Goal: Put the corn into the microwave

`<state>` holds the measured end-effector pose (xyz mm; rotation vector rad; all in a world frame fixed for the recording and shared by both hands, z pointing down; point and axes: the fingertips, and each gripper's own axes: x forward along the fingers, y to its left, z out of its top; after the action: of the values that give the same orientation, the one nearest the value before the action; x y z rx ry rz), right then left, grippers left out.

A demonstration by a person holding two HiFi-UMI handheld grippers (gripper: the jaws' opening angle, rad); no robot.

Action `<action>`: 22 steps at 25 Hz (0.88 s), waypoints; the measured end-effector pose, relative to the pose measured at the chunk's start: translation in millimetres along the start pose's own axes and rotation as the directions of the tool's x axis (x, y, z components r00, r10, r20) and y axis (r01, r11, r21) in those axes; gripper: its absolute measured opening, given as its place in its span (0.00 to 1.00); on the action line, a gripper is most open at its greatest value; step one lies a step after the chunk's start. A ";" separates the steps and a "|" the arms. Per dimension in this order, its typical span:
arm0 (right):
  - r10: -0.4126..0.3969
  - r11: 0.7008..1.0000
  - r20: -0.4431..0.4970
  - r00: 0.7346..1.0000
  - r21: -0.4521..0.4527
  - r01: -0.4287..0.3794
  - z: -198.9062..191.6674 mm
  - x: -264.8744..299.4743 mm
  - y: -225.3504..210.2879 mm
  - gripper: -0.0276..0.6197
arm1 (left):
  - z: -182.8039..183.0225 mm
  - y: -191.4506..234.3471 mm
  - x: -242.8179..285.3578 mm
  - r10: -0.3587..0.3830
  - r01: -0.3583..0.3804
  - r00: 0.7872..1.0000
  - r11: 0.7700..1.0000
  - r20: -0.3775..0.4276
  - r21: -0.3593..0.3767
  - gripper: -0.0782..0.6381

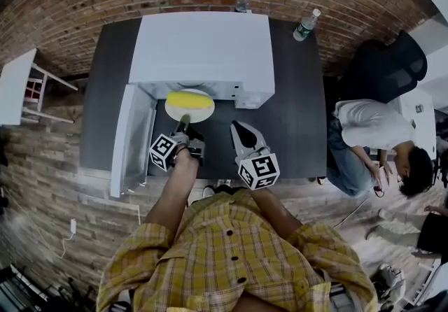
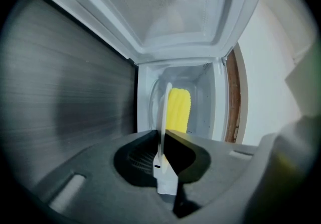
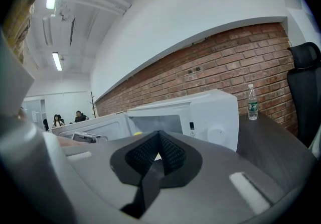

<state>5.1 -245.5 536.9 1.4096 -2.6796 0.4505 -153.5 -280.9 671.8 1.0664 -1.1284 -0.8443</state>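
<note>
A yellow corn cob lies on a white plate at the mouth of the white microwave, whose door hangs open to the left. My left gripper is shut on the plate's near rim. In the left gripper view the plate shows edge-on between the jaws of the left gripper, with the corn beyond it inside the white cavity. My right gripper hovers just right of the plate, shut and empty. In its own view the right gripper faces the microwave.
The microwave stands on a dark table against a brick wall. Two water bottles stand at the table's back. A black chair and a seated person are to the right. A white side table is at the left.
</note>
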 end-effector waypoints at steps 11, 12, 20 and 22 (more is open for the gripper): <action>0.028 1.000 -0.029 0.999 -0.005 -0.028 -7.1 16.8 -5.0 0.05 | 5.7 11.2 33.2 0.025 -0.025 1.000 1.000 0.004 0.008 0.16; 0.028 1.000 -0.031 0.999 -0.004 -0.028 -7.7 17.6 -5.6 0.05 | 6.1 11.3 34.7 0.025 -0.025 1.000 1.000 0.004 0.007 0.15; 0.039 0.999 -0.038 0.998 -0.013 -0.040 -8.4 20.8 -3.8 0.05 | 11.9 15.8 43.0 0.036 -0.036 0.999 0.999 0.011 -0.002 0.16; 0.042 0.999 -0.040 0.998 -0.017 -0.043 -8.0 21.3 -2.4 0.05 | 13.6 16.7 45.5 0.037 -0.037 0.999 0.999 0.015 -0.003 0.16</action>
<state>-5.6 -261.3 549.5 1.3272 -2.6805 0.4520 -155.7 -321.3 701.6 1.0352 -1.1561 -0.8256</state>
